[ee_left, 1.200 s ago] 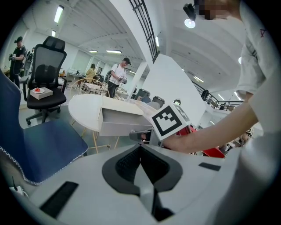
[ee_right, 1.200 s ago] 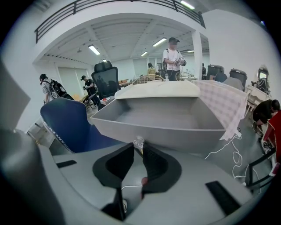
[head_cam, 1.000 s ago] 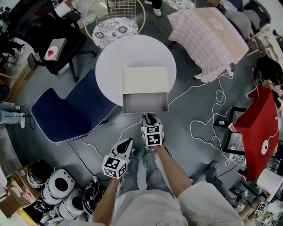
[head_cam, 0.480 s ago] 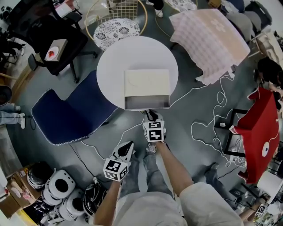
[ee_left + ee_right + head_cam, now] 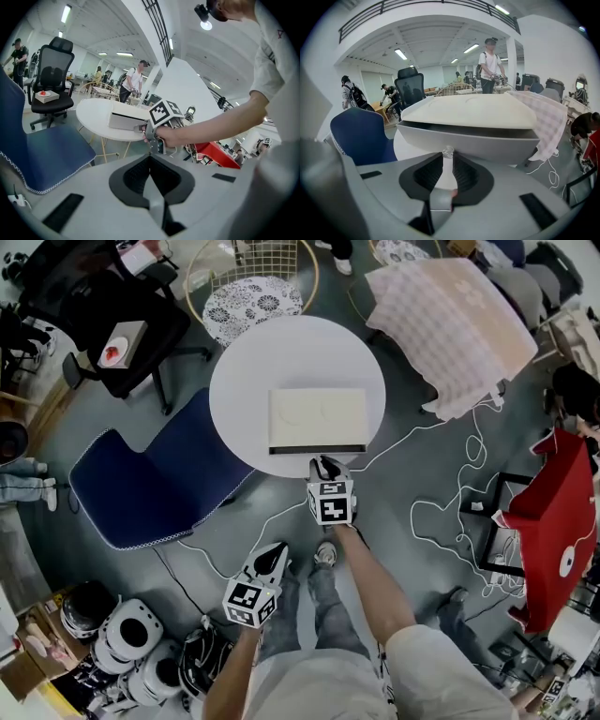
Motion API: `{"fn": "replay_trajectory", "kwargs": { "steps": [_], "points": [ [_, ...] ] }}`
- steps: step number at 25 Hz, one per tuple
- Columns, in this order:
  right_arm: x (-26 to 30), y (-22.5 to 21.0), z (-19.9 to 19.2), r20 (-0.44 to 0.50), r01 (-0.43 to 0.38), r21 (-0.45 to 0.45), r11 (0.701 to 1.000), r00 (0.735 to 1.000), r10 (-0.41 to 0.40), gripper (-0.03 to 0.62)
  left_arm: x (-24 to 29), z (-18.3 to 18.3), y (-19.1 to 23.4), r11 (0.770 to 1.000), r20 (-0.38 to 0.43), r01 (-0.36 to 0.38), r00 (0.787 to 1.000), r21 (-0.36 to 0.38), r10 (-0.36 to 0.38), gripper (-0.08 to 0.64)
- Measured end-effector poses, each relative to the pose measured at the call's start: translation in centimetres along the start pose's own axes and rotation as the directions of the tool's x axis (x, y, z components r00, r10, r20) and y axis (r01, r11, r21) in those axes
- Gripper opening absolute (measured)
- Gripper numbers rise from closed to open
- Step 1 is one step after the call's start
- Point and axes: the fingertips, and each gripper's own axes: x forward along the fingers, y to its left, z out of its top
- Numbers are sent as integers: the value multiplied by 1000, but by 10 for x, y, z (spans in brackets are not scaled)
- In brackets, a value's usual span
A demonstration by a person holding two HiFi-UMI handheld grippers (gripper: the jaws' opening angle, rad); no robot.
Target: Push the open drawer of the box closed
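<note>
A cream box (image 5: pixel 317 418) lies on the round white table (image 5: pixel 244 371). Its grey drawer (image 5: pixel 317 449) shows only as a thin dark strip at the near side. In the right gripper view the drawer front (image 5: pixel 487 143) fills the middle under the box top (image 5: pixel 473 110). My right gripper (image 5: pixel 322 463) is at that front, its tips closed on the small clear knob (image 5: pixel 448 151). My left gripper (image 5: pixel 272 554) hangs low and apart from the table, jaws together with nothing between them (image 5: pixel 150 157); its view shows the box (image 5: pixel 125 120) and the right hand beyond.
A blue chair (image 5: pixel 150 474) stands close to the table's left. White cables (image 5: pixel 450 502) trail over the floor on the right. A chequered cloth (image 5: pixel 459 324), a red stand (image 5: pixel 553 512), a wire stool (image 5: pixel 248 292) and helmets (image 5: pixel 122 643) ring the area.
The drawer has slid from well out to almost fully inside the box. My right gripper moved forward with it. The left gripper stayed where it was.
</note>
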Motion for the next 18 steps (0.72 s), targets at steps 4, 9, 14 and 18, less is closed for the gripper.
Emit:
{"fn": "replay_trajectory", "kwargs": {
  "steps": [4,9,14,18],
  "points": [
    [8,-4,9,6,9,1,1000,1000,-9,75,-1,-2,2,1000,-2,-4,1000,-10,4,12],
    [13,-7,14,9,8,2,1000,1000,-8,75,1,-2,4,1000,-4,-5,1000,-8,5,12],
    [13,-8,14,18,11,7,1000,1000,-11,75,3,1,5,1000,-2,-4,1000,-3,4,12],
    [11,-7,13,24,-7,28,1000,1000,6,80,3,0,3,1000,3,-6,1000,4,6,12]
  ]
}}
